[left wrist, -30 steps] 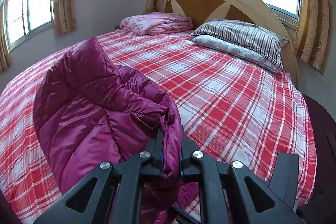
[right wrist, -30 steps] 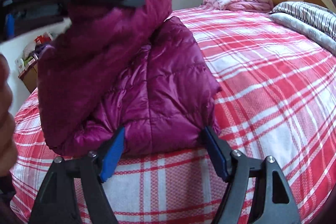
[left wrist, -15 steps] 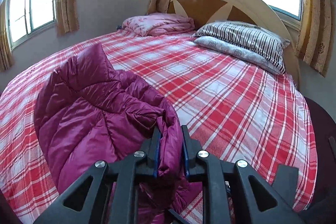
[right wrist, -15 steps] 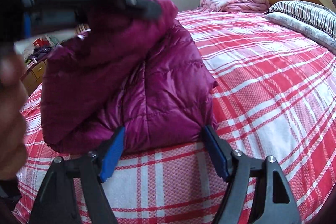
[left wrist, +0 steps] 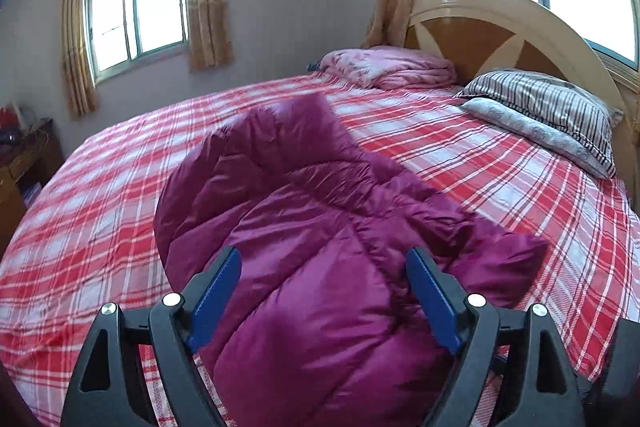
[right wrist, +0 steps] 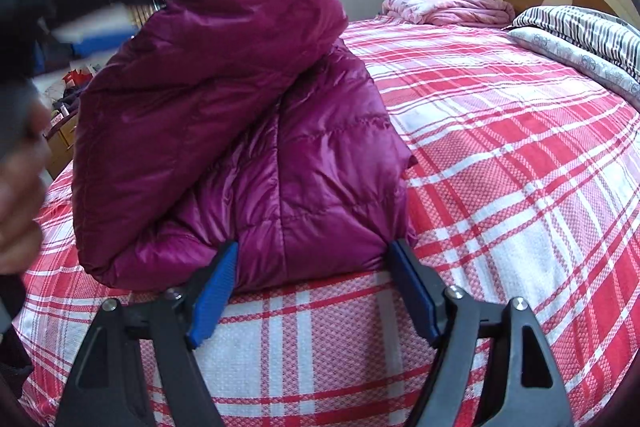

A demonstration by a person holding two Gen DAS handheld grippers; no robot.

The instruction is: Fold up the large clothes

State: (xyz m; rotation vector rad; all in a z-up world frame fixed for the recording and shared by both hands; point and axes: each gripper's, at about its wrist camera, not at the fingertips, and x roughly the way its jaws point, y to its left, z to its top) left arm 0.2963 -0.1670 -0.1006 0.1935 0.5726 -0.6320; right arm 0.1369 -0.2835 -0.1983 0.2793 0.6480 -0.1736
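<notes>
Left hand-held gripper: its jaws have just been opening, going from pinched on a fold to standing wide (nothing pressed now).
Purple puffer jacket: the released fold is dropping back, lying flatter on the bed.
Left view: swinging leftwards, taking in more of the side window.
</notes>
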